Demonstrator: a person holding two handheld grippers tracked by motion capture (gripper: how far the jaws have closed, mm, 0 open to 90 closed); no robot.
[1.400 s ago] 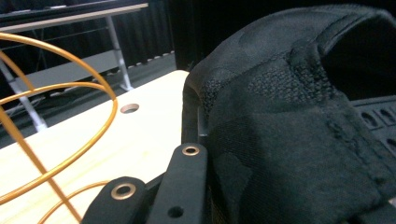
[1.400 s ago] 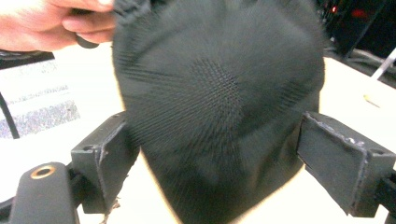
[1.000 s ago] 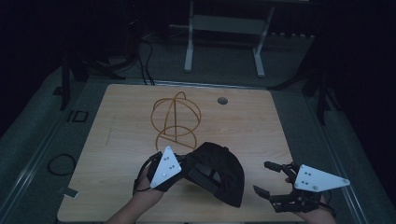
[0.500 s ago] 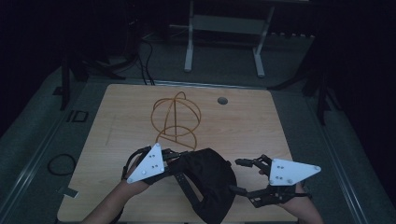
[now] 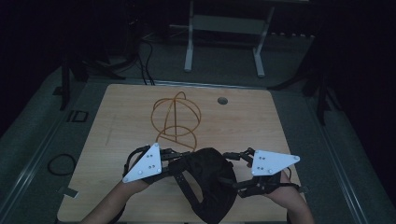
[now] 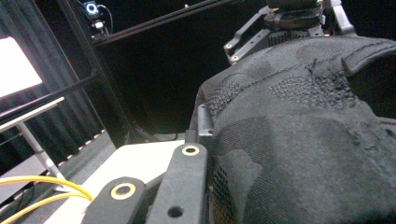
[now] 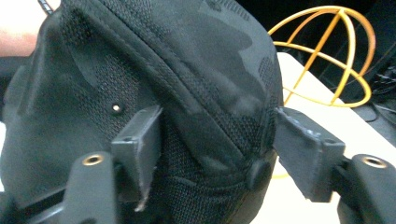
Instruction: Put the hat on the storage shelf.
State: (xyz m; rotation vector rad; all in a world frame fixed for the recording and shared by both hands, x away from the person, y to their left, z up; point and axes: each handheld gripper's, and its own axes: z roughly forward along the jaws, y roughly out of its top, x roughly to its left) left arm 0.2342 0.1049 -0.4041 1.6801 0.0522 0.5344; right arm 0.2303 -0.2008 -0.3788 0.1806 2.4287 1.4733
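A black mesh cap (image 5: 210, 182) hangs over the table's front edge between both grippers. My left gripper (image 5: 175, 165) is shut on its left side; in the left gripper view one black finger (image 6: 187, 177) presses against the cap (image 6: 299, 140), which hides the other. My right gripper (image 5: 232, 170) stands open with its jaws either side of the cap's crown (image 7: 187, 70); the pads (image 7: 140, 135) sit against the fabric without squeezing it. A yellow wire dome stand (image 5: 175, 116) is upright on the table just behind the cap, and it also appears beyond the crown (image 7: 327, 56).
The wooden table (image 5: 261, 121) has a round cable hole (image 5: 222, 100) near its back edge. A white metal frame (image 5: 224, 28) stands on the floor beyond. A cable loop (image 5: 60, 164) lies on the floor at the left.
My right gripper has moved left from the table's right edge and now brackets the cap's crown. My left gripper shifted the cap slightly left and toward the front.
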